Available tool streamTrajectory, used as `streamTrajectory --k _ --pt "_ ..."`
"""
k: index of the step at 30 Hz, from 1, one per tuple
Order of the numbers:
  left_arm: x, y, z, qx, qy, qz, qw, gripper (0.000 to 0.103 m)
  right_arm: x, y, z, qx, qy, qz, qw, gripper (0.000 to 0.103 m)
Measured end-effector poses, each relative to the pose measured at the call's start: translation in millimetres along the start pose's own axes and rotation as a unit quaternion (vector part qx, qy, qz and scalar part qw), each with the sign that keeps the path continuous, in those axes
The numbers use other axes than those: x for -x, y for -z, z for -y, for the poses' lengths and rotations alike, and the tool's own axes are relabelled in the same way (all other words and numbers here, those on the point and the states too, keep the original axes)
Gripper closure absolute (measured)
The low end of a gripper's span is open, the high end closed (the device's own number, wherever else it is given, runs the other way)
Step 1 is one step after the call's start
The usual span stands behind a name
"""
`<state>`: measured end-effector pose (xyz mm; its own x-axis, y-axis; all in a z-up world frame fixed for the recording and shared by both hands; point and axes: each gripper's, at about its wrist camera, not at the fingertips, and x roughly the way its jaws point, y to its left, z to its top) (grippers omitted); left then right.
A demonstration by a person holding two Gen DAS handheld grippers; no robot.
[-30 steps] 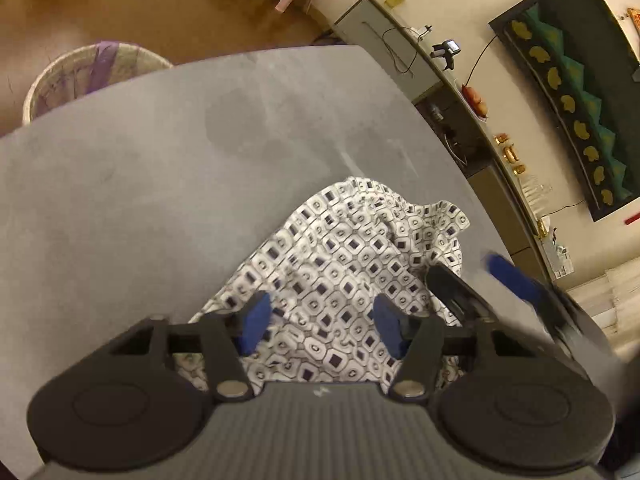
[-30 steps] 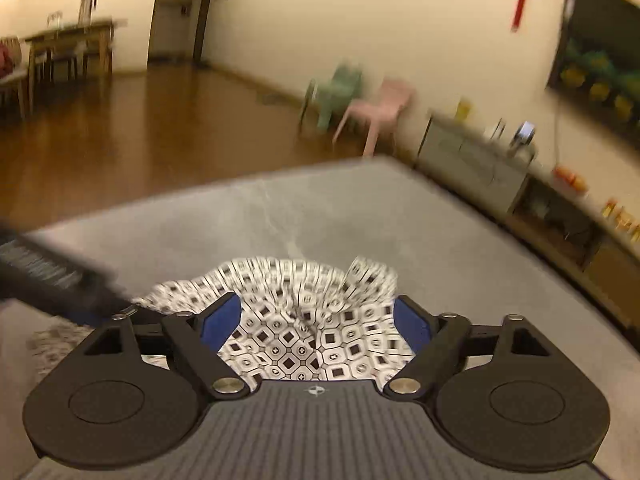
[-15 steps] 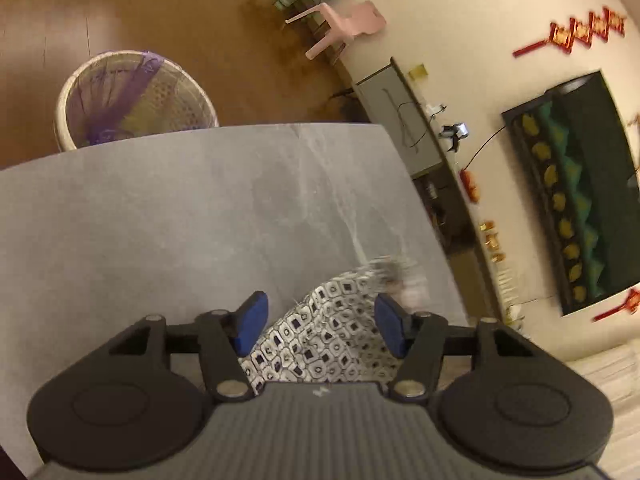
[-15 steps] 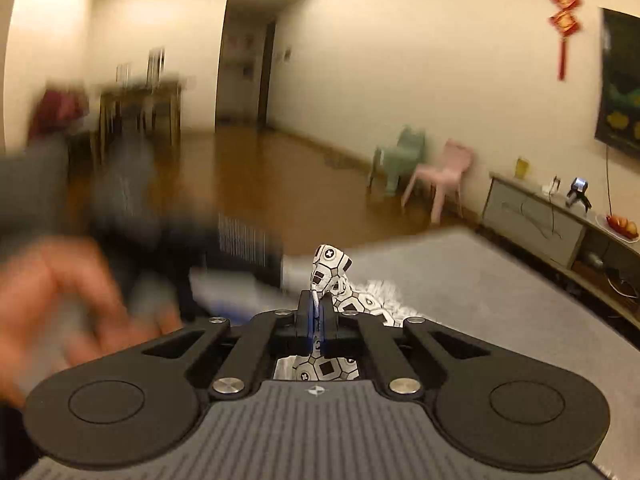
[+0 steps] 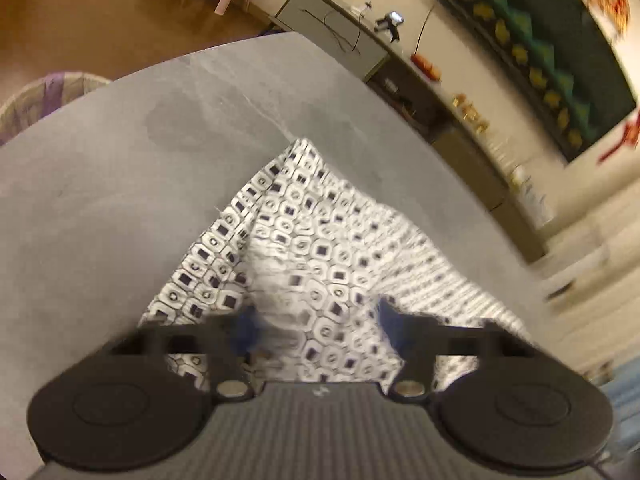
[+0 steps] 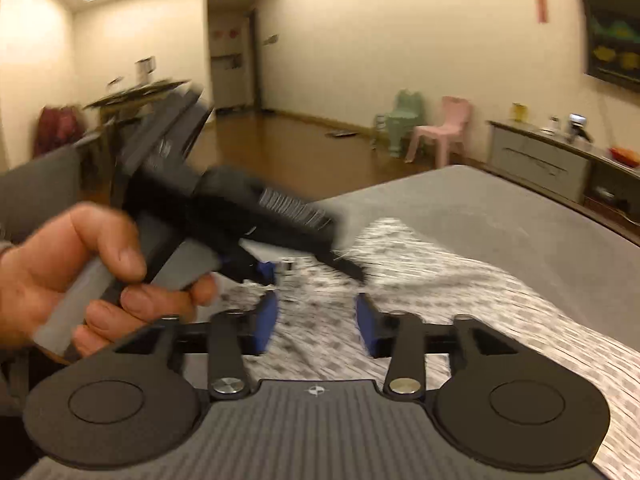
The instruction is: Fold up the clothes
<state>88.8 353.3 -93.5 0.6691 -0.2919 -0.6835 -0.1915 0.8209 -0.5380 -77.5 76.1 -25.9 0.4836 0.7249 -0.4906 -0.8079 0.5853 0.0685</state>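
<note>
A white garment with a black square pattern [image 5: 316, 240] lies spread on the grey table [image 5: 120, 184]. My left gripper [image 5: 316, 328] is open just above its near part, blurred by motion. In the right wrist view the same garment [image 6: 460, 292] stretches across the table to the right. My right gripper [image 6: 316, 324] is open and empty over the cloth. The left gripper [image 6: 276, 268] shows there too, held in a hand [image 6: 80, 268] at the left, close in front of my right fingers.
A woven basket [image 5: 36, 96] stands on the wooden floor past the table's far left edge. A low cabinet [image 5: 360, 40] runs along the wall beyond the table. A pink chair [image 6: 444, 132] and a green chair [image 6: 400, 120] stand by the far wall.
My right gripper was shut on a fold of the garment half a second ago; now it is open and the cloth lies flatter. My left gripper has moved over the spread cloth.
</note>
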Motion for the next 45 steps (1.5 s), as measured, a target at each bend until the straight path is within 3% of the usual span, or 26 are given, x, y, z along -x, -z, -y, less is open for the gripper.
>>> streamTrajectory --k 2,5,8,11,14,16,21,27,31,33,35,38,40,41,42,43,44,45 --pt "12 0 -2 0.005 0.001 0.025 0.9997 0.097 24 11 13 0.011 0.032 -0.015 0.999 0.047" --pt "50 -1 -21 0.048 0.046 0.076 0.9949 0.097 31 37 27 0.04 0.055 -0.06 0.996 0.037" --pt "41 0 -42 0.096 0.018 0.041 0.9944 0.097 22 64 31 0.065 0.063 -0.103 0.991 0.04" --pt "43 4 -43 0.102 0.017 0.03 0.9942 0.097 4 70 33 0.066 0.054 -0.112 0.99 0.061" --pt "57 3 -43 0.113 0.028 0.047 0.9921 0.097 -8 64 36 0.083 0.065 -0.106 0.989 0.103" --pt "71 2 -42 0.106 0.033 0.067 0.9915 0.097 -16 60 38 0.094 0.072 -0.101 0.988 0.103" --pt "50 9 -45 0.091 -0.051 0.0 0.9945 0.097 18 57 27 0.096 0.038 -0.087 0.991 0.103" --pt "51 15 -34 0.051 -0.108 0.0 0.9929 0.095 4 79 19 0.105 0.011 -0.126 0.986 0.103" --pt "53 19 -18 0.012 -0.148 0.007 0.9889 0.094 6 78 21 0.13 0.012 -0.124 0.984 0.103" --pt "51 24 -4 -0.033 -0.183 0.01 0.9825 0.094 6 84 11 0.188 0.032 -0.118 0.974 0.103" --pt "46 31 13 -0.095 -0.227 0.013 0.9693 0.093 2 93 -4 0.257 0.06 -0.117 0.957 0.103" --pt "39 42 36 -0.176 -0.289 0.025 0.9408 0.088 -6 108 -30 0.372 0.109 -0.117 0.914 0.103" --pt "48 40 40 -0.182 -0.306 0.052 0.9331 0.081 -10 118 -40 0.424 0.132 -0.116 0.888 0.103" --pt "54 38 41 -0.182 -0.313 0.068 0.9296 0.08 -10 118 -40 0.426 0.131 -0.114 0.888 0.103" --pt "65 35 42 -0.174 -0.319 0.092 0.9269 0.08 -7 115 -34 0.408 0.12 -0.114 0.898 0.103" --pt "74 32 45 -0.17 -0.326 0.114 0.923 0.076 1 105 -25 0.37 0.095 -0.12 0.916 0.101" --pt "82 30 47 -0.167 -0.329 0.135 0.9195 0.073 16 92 -12 0.311 0.063 -0.123 0.94 0.087" --pt "86 26 50 -0.167 -0.325 0.15 0.9189 0.073 36 78 6 0.24 0.036 -0.109 0.964 0.067"
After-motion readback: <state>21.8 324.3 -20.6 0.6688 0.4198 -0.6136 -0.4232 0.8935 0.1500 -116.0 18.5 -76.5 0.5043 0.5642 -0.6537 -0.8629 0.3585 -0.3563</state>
